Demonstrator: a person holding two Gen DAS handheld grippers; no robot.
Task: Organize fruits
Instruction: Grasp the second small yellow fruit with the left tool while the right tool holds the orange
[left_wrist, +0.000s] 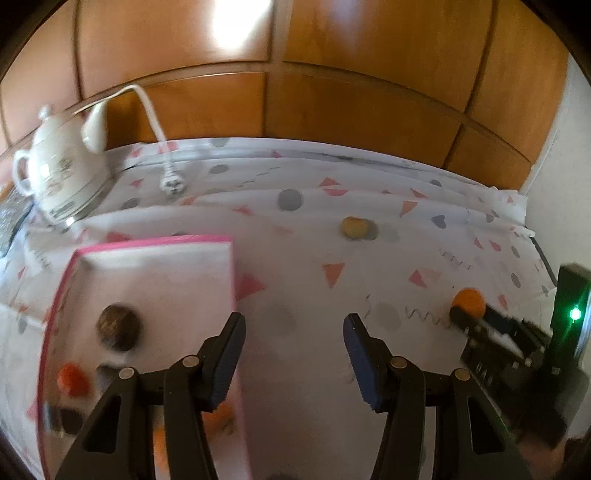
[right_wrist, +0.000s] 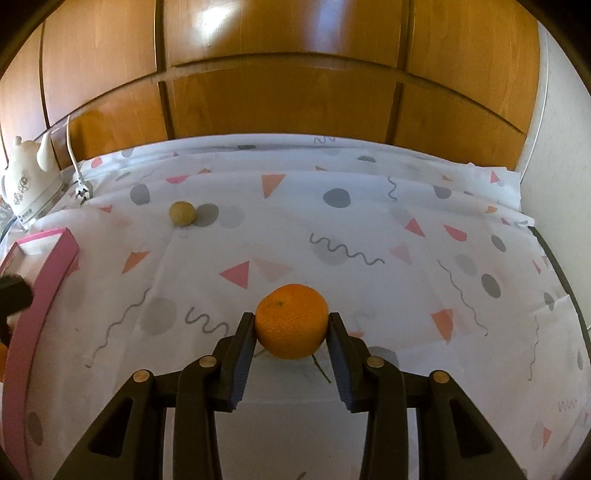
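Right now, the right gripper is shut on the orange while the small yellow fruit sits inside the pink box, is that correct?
Not quite. The right gripper is shut on the orange, but the small yellow fruit lies out on the patterned tablecloth, apart from the pink box. The right wrist view shows it plainly.

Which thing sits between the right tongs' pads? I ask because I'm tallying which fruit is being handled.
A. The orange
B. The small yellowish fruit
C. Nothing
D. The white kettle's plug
A: in the right wrist view both pads of the right tongs press the sides of the orange, while the yellowish fruit lies far off on the tablecloth.
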